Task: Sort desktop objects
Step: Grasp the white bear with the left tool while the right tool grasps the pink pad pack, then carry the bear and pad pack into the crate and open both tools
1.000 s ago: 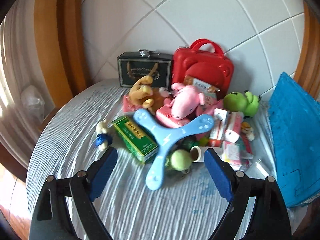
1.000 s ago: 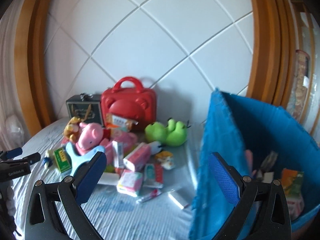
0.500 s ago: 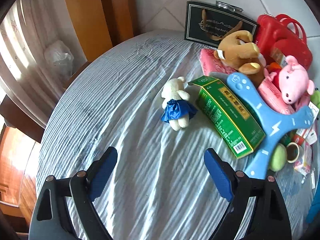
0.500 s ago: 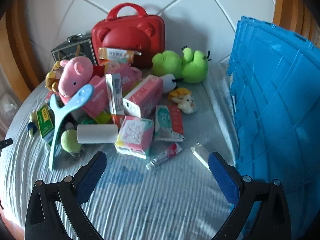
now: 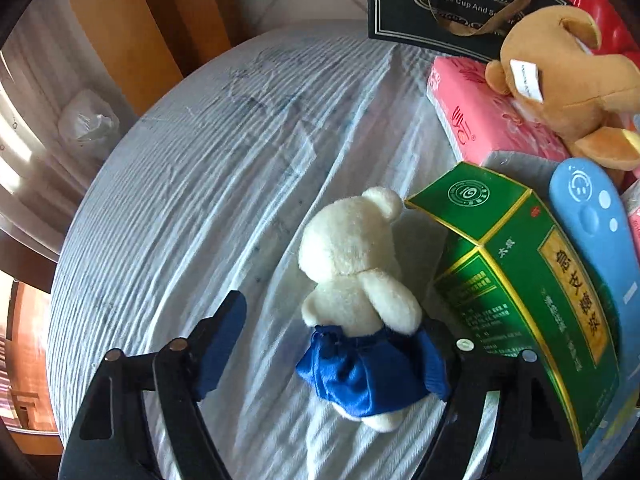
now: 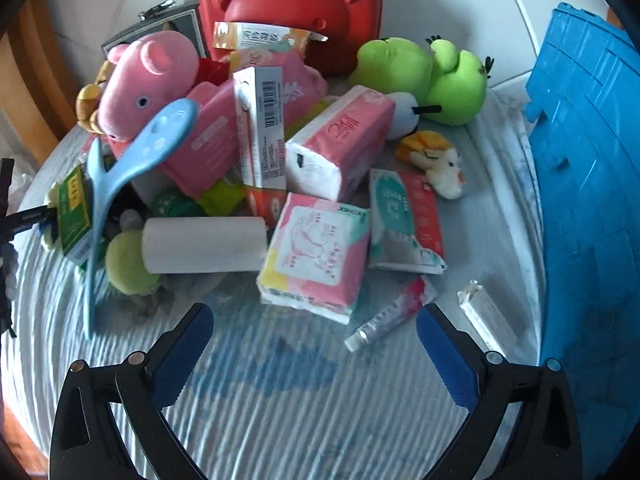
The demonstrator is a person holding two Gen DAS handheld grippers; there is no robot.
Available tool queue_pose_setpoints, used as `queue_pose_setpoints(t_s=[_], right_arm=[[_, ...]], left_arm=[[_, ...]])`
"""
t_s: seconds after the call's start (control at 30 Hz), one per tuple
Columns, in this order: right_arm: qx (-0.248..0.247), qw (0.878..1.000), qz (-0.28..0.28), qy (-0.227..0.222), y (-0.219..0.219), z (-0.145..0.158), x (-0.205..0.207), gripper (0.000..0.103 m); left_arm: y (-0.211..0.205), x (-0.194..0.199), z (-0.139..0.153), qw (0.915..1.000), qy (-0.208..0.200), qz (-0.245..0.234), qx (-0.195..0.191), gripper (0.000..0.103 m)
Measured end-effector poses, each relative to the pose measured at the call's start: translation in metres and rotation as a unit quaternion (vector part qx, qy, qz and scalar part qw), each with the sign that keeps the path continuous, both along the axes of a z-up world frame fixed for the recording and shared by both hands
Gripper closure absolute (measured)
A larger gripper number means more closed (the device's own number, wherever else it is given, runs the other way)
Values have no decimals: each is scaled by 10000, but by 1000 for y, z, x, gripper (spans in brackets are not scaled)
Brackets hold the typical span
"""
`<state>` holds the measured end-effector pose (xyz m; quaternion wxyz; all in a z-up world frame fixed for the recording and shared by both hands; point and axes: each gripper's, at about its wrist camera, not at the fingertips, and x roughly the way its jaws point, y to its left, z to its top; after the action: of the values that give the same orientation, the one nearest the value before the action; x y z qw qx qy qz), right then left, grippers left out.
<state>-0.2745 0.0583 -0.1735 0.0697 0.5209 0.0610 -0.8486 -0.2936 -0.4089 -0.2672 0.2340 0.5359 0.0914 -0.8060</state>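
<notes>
Cream bear (image 5: 356,256), blue skirt (image 5: 372,368)

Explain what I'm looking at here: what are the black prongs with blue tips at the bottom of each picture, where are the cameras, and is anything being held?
There is no robot. A person holds a two-finger gripper in each hand, and a fisheye camera on each looks forward along its fingers, so the prongs are the gripper's own fingers with blue pads.

The left view looks down on a cloth-covered round table. The left gripper is closing around a small white bear in a blue skirt; its left pad is not yet touching, so nothing is gripped. Beside the bear lies a green box.

The right view shows the right gripper, open and empty, above the main pile: a pink pig, tissue packs, a paper roll, a green frog, a red case. A blue crate stands at the right.
</notes>
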Motion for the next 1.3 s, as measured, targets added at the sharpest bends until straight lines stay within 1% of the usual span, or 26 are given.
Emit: queue_pose_setpoints(t_s=[0.03,0.17,0.2,0.23,0.3,0.33,0.43,0.5,0.53,0.57,0.6,0.63,0.67,0.7,0.83,0.87,0.9,0.93,1.0,1.1,1.2,1.3], right_arm=[[59,9999,-127,-3,5,-3,-3,0],[35,9980,-620,-91,35,-14,-15,0],[-4,9971,-751,-140,43,-15,-17,0],[-151,9960,-851,-217,50,-16,-19,0],[-468,9942,-910,-341,53,-18,-22,0],[-543,9944,-863,-275,50,-19,-22,0],[-448,9965,-608,-350,28,-27,-24,0],[-384,9976,-422,-398,12,-32,-27,1],[-341,9979,-348,-431,5,-35,-30,5],[-308,9980,-308,-457,1,-37,-32,6],[-257,9981,-257,-493,-4,-40,-35,11],[-223,9981,-230,-521,-7,-42,-37,15],[-197,9980,-209,-557,-9,-45,-40,15],[-197,9977,-193,-613,-11,-48,-42,15],[-158,9969,-205,-745,-12,-60,-51,15],[-144,9967,-211,-771,-11,-62,-52,16],[-154,9964,-208,-806,-11,-65,-52,23],[-138,9965,-224,-787,-11,-64,-51,31],[-71,9972,-215,-717,-11,-60,-48,33],[-100,9979,-200,-616,-8,-48,-39,33],[-73,9990,-156,-408,-4,-28,-24,33],[-135,9997,-70,-168,1,-4,-5,33]], left_arm=[[-1,-1,-4,10000,63,4,22,31],[-4,1,-3,9996,260,55,116,31],[-5,3,-4,9993,331,90,155,31],[-6,4,-4,9990,402,105,185,30],[-8,8,-6,9982,511,137,280,29],[-9,9,-6,9977,568,156,329,29],[-6,8,-7,9982,522,101,264,29],[-5,7,-7,9980,522,97,342,34],[-3,7,-7,9981,509,74,351,39],[-1,7,-6,9981,502,49,362,46],[2,6,-5,9982,490,27,351,51],[6,7,-3,9986,452,-9,263,58],[10,7,-3,9990,411,-44,151,60],[5,4,-8,9991,403,-87,113,61],[9,11,-2,9990,421,-146,85,66],[10,14,0,9989,441,-144,78,67],[10,17,3,9988,465,-156,70,68],[12,21,7,9986,502,-174,53,68],[17,30,15,9983,554,-177,4,68],[23,47,27,9978,632,-188,-97,68],[33,70,43,9967,766,-160,-213,68],[43,93,56,9960,876,-101,-129,68]])
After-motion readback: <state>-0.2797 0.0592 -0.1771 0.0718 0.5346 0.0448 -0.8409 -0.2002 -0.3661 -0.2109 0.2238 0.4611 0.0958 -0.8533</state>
